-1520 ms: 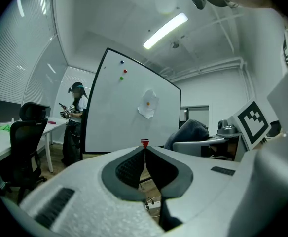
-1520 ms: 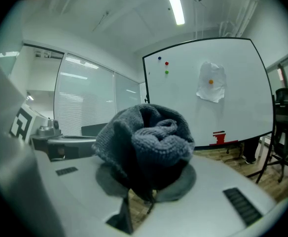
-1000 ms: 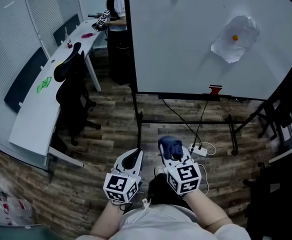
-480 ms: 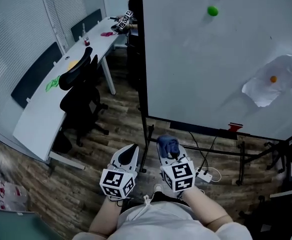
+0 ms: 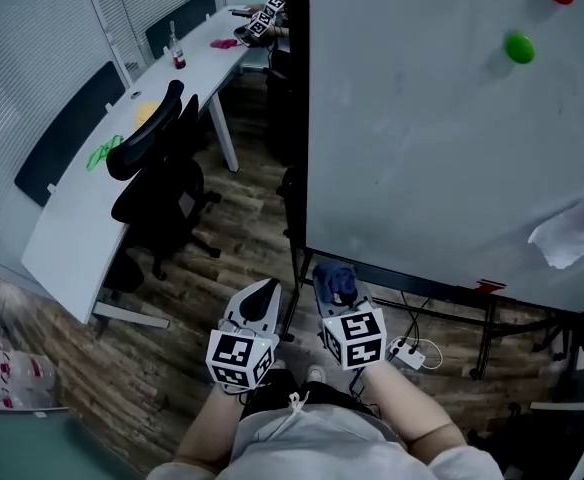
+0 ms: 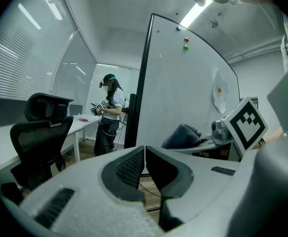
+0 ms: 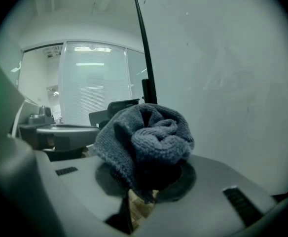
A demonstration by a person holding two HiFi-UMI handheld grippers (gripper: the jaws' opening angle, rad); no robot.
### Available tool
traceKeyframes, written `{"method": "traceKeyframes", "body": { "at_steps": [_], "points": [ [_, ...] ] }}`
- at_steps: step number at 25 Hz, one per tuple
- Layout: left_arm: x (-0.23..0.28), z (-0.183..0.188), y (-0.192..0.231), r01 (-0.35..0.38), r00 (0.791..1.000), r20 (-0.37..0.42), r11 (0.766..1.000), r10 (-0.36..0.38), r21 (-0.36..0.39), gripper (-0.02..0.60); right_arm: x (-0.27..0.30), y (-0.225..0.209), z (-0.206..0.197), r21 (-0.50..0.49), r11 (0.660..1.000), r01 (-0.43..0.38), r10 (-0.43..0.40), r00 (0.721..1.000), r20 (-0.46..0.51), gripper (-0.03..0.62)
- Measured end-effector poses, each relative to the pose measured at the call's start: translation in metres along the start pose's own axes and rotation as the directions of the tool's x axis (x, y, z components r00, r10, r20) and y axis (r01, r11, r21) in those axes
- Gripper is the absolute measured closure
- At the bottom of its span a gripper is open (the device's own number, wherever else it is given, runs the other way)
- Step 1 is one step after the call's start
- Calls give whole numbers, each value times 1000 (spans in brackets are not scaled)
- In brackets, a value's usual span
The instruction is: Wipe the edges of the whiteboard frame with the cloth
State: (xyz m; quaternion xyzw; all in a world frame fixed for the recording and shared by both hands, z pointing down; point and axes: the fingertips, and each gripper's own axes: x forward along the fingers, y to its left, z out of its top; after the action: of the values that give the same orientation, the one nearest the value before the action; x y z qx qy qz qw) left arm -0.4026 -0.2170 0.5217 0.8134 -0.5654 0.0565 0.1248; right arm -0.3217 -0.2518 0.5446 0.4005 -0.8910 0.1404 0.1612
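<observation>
A big whiteboard (image 5: 442, 128) on a wheeled stand fills the upper right of the head view; its black frame edge (image 5: 301, 118) runs down its left side and along the bottom. My right gripper (image 5: 332, 290) is shut on a bunched blue-grey knitted cloth (image 5: 338, 281) (image 7: 146, 137), held low just in front of the frame's lower left corner. The left gripper (image 5: 263, 300) hangs beside it, jaws shut and empty (image 6: 144, 164). In the left gripper view the frame's left edge (image 6: 140, 83) stands upright ahead, with the cloth (image 6: 182, 136) to the right.
A long white desk (image 5: 122, 158) with a black office chair (image 5: 162, 178) lies left. A person (image 6: 107, 113) with other grippers stands at its far end. Red and green magnets (image 5: 519, 46) and a pinned paper (image 5: 572, 236) sit on the board. A power strip (image 5: 410, 352) and cables lie under the stand.
The head view has shifted right and closer to the whiteboard, so its left frame edge now stands straight ahead. Both grippers keep their hold and stay side by side.
</observation>
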Motion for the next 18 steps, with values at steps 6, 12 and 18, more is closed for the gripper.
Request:
{"method": "traceKeyframes", "body": {
  "at_steps": [6,12,18],
  "points": [
    [18,-20,35,30,998,-50,998,-33,-53,558,52,-3,-15,46,999,8,-6,999,-49,522],
    [26,-46,63,33,994,-99,994,-44,-107,557,99,-15,-44,-1,998,68,-68,992,-104,522],
    [28,-73,76,35,988,-141,987,-58,-155,557,137,-25,-70,15,996,91,-87,984,-158,522]
  ]
}}
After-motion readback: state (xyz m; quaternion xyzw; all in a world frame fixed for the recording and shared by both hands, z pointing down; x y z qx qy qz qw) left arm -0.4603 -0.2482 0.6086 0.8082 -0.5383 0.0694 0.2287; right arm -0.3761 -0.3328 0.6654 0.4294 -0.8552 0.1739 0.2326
